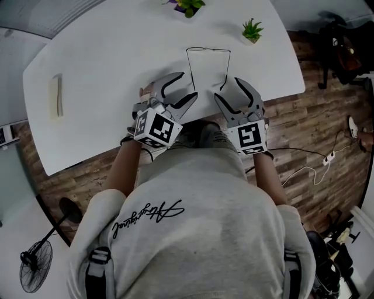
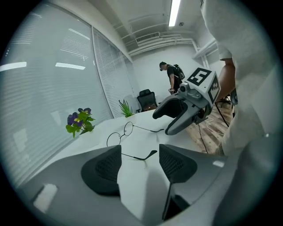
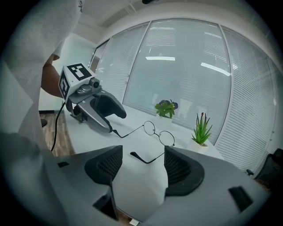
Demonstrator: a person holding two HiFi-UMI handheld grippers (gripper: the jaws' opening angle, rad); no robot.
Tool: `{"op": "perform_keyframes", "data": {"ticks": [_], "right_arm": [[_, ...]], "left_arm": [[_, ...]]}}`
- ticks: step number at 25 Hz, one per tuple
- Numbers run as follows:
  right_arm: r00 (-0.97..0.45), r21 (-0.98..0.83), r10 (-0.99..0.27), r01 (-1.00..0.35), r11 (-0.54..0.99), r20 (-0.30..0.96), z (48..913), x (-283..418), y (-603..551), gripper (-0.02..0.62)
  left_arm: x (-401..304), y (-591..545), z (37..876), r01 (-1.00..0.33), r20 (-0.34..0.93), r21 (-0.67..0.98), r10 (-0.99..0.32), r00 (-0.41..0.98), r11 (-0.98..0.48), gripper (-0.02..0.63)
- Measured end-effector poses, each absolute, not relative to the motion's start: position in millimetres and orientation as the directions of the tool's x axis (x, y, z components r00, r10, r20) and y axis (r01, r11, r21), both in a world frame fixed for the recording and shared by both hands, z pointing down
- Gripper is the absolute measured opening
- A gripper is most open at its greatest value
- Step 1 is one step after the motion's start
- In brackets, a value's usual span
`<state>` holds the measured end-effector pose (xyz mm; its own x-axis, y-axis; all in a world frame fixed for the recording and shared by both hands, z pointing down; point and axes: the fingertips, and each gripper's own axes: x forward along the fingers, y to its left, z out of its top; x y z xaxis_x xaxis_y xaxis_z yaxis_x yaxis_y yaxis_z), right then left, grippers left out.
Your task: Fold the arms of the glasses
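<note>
Thin round wire glasses (image 1: 208, 51) lie on the white table (image 1: 105, 52) with both arms spread open toward me. My left gripper (image 1: 187, 87) hovers at the left arm's end, jaws apart. In the left gripper view that arm's tip (image 2: 149, 153) lies on the table in the gap between the pads, touching neither. My right gripper (image 1: 227, 89) stands at the other arm's end. In the right gripper view, the dark arm tip (image 3: 135, 156) lies between its separated pads, free of both.
Two small potted plants (image 1: 252, 29) (image 1: 188, 6) stand at the table's far edge. A pale flat strip (image 1: 56, 94) lies far left. The table's near edge runs just under the grippers. A person (image 2: 171, 77) stands far back in the room.
</note>
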<state>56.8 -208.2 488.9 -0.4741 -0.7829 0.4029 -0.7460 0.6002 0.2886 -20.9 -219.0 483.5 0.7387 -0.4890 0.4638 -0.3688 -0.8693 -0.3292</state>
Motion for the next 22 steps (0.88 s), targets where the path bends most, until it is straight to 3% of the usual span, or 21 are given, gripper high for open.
{"op": "perform_keyframes", "data": {"ticks": [12, 15, 22], "right_arm": [[-0.489, 0.367, -0.73, -0.644, 0.671, 0.477, 503.4, 58.8, -212.0, 0.219], [-0.5, 0.376, -0.715, -0.619, 0.69, 0.489, 506.5, 58.2, -212.5, 0.193], [-0.529, 0.395, -0.691, -0.572, 0.719, 0.492, 506.6, 52.9, -217.0, 0.179]], "left_arm": [[-5.9, -218.2, 501.6, -0.168, 0.561, -0.409, -0.393, 0.729, -0.897, 0.19], [-4.0, -217.1, 503.0, -0.139, 0.567, -0.429, -0.386, 0.728, -0.892, 0.131], [-3.3, -219.8, 504.6, -0.108, 0.577, -0.45, -0.381, 0.722, -0.886, 0.114]]}}
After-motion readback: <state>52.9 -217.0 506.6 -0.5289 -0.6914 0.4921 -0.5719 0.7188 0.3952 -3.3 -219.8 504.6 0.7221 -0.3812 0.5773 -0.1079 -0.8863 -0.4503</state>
